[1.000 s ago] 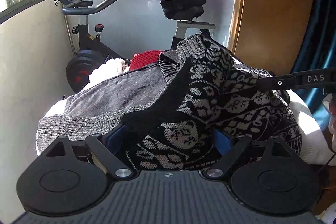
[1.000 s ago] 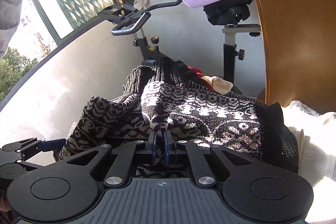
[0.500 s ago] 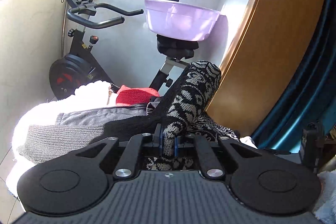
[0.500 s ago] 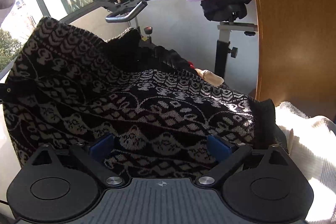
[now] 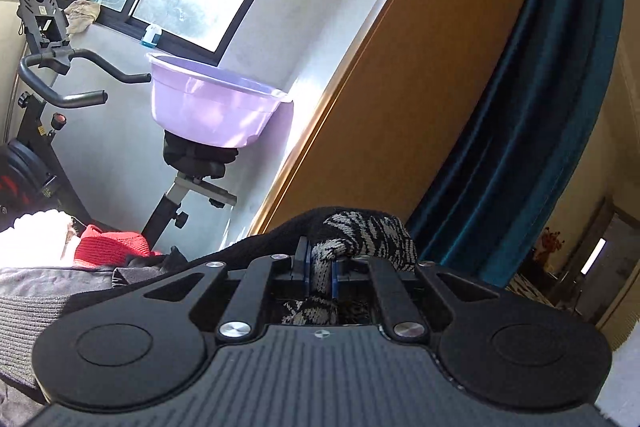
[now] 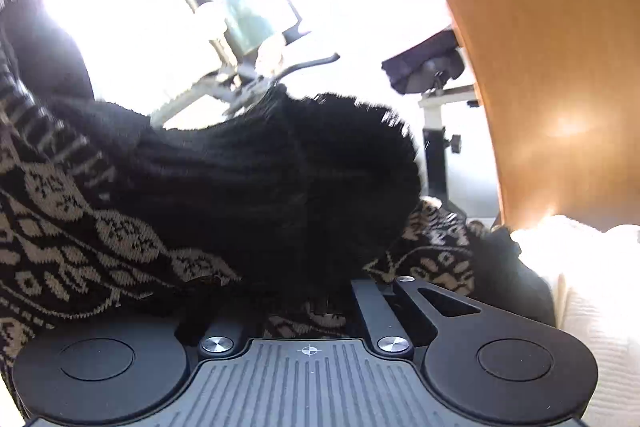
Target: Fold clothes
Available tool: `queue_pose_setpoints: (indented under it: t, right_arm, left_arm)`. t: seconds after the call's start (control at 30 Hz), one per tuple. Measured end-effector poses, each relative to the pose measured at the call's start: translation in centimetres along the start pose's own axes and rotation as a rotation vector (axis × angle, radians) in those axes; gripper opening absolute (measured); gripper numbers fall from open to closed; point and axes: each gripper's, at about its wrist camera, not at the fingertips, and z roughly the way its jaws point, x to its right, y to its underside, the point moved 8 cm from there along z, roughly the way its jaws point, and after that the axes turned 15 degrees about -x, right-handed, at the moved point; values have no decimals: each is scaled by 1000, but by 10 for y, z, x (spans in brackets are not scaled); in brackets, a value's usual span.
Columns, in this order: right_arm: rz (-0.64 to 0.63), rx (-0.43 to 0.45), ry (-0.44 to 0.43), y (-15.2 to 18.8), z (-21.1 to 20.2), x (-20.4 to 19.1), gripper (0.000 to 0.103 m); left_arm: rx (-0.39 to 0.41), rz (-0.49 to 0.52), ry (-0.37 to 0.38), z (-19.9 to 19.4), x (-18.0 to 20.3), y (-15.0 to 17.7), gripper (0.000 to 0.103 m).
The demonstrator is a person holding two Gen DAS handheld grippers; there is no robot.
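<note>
Two grippers share one garment: a black knit sweater patterned in off-white, with rows of round medallions, diamonds and zigzag bands. Its plain black ribbed part, thick and fuzzy at the edge, bulges up in the middle of the right wrist view, while the patterned knit spreads to the left and lower right of that bulge.

Seen from the left wrist, the left gripper has its blue pads drawn close together, pinching a narrow bunched fold of the patterned knit. That fold rises out of the jaws, humps over just beyond them and drops toward the right; a black edge of the same sweater slopes away to the left, down toward a grey garment and a red knit lying lower in the picture.

On the right wrist view, the sweater drapes straight over the front of the right gripper, hiding its fingertips. The linkage arms sit folded inward, so the jaws are pressed together, and knit shows in the gap behind them, so cloth appears to be caught there. Fabric hangs off to the left, covering part of the gripper body.

Behind stand an exercise bike with a lilac basin on its saddle, a wooden panel and a teal curtain. White cloth lies at the right.
</note>
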Motion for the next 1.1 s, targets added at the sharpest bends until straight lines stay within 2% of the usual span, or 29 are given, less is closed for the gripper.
queue_pose_setpoints:
  t: [0.07,0.13,0.17,0.2,0.23,0.27,0.3,0.43,0.47,0.53,0.6,0.67,0.8,0.87,0.93,0.97,1.0,1.03,1.07,1.1]
  right_arm:
    - [29,63,24,-13,-31,13,2]
    - [25,62,31,-21,-52,22,8]
    - [21,59,26,-23,-61,26,21]
    - [24,64,19,-23,-71,30,50]
    - [30,80,9,-21,-81,33,67]
    - [37,96,-1,-18,-90,35,94]
    - [42,116,-12,-14,-98,37,102]
    - [106,114,-62,18,-108,44,102]
    - [143,112,-99,30,-108,42,102]
    - [173,75,-171,45,-102,32,102]
    - [136,38,-188,59,-100,12,102]
    - [102,-1,-183,64,-89,1,102]
    - [88,-43,-118,63,-51,-4,102]
    - [111,-32,-70,57,-37,1,102]
    - [116,-2,-72,50,-32,-1,102]
    - [107,18,-92,47,-33,-4,90]
    - [99,41,-112,43,-38,-8,56]
    - [92,65,-132,39,-44,-11,40]
    - [86,96,-125,34,-54,-13,15]
    - [80,137,-96,30,-67,-13,14]
  left_arm:
    - [18,17,37,6,12,-13,9]
    - [34,42,72,15,27,-27,9]
    - [43,58,80,21,34,-35,9]
    - [52,73,89,27,40,-43,9]
    - [59,82,90,34,45,-51,9]
    - [65,88,87,42,48,-59,9]
    - [68,88,77,49,49,-66,9]
    - [69,75,26,74,50,-85,9]
    - [66,71,23,78,50,-87,9]
    - [61,79,26,83,55,-88,9]
    - [51,99,34,87,64,-88,9]
    - [32,101,69,88,75,-86,9]
    - [-1,162,207,79,110,-74,9]
    - [-16,180,258,72,124,-68,9]
    - [-12,156,303,64,130,-67,9]
    - [-5,144,314,61,130,-68,9]
    - [7,137,313,57,129,-71,9]
    - [19,133,307,55,128,-73,9]
    - [36,125,316,52,127,-76,9]
    - [55,115,333,48,127,-79,9]
